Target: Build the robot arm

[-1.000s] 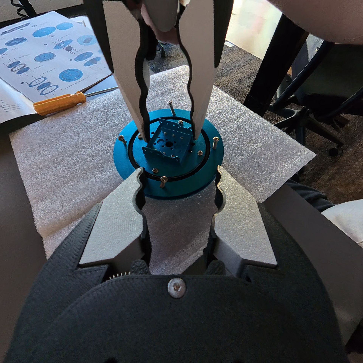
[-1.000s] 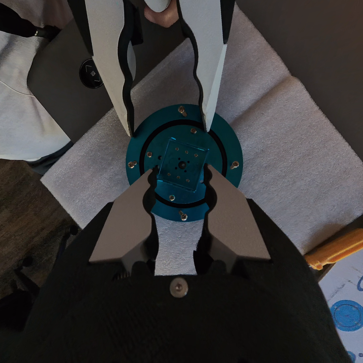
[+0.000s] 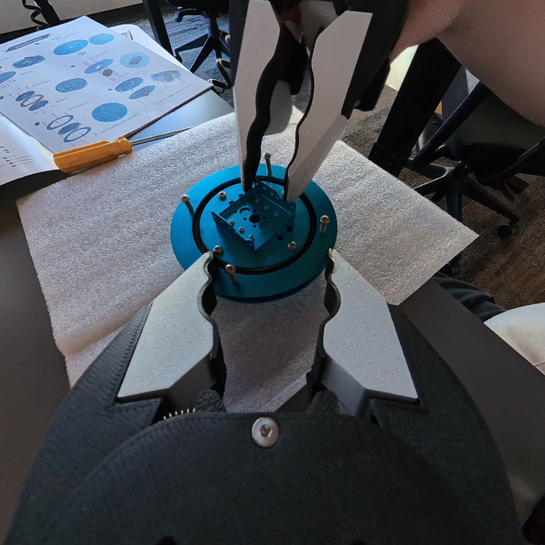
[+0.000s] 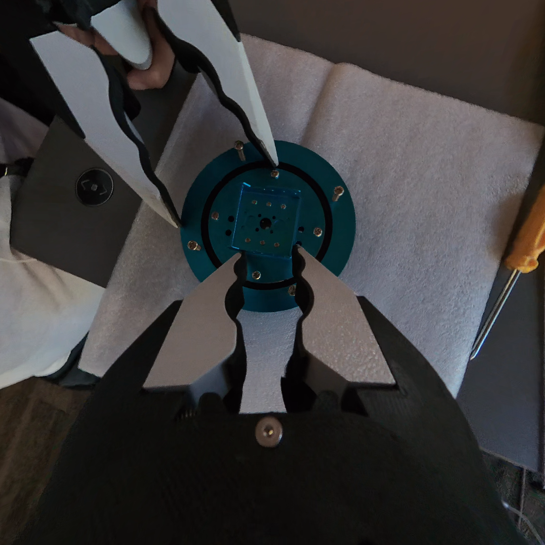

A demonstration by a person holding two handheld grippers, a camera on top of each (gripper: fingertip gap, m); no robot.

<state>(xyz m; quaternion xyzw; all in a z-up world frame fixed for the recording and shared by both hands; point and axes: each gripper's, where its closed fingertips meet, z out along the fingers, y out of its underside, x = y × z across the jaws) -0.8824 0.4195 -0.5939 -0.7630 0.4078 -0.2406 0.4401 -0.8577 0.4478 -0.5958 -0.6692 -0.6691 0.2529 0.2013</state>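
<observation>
A round blue disc [image 3: 309, 265] with a black ring and several upright screws [image 3: 323, 224] lies on a white foam sheet [image 3: 118, 236]. A small blue perforated bracket [image 3: 253, 218] sits at its centre. My right gripper [image 3: 269, 191] comes down from above, and its fingertips pinch the far wall of the bracket. In the right wrist view my right gripper [image 4: 268, 251] holds the near edge of the bracket [image 4: 265, 221]. My left gripper [image 3: 269, 255] is open and empty, its tips on either side of the disc's near rim. It also shows in the right wrist view [image 4: 225, 193], over the disc [image 4: 339, 250].
An orange-handled screwdriver [image 3: 91, 154] lies at the foam's edge, and it shows in the right wrist view [image 4: 528, 236]. Printed sheets with blue diagrams [image 3: 88, 82] lie beyond it. Office chairs [image 3: 472, 165] stand past the table edge. A round control panel [image 4: 93, 187] is set in the grey table. Tip to tip, the grippers are about 5 cm apart. From either gripper's tips it is about 20 cm to the orange-handled screwdriver [image 3: 91, 154].
My right gripper has pulled back and narrowed, from straddling the bracket's sides to pinching one wall. The bracket has turned a little. My left gripper stays open at the disc's rim.
</observation>
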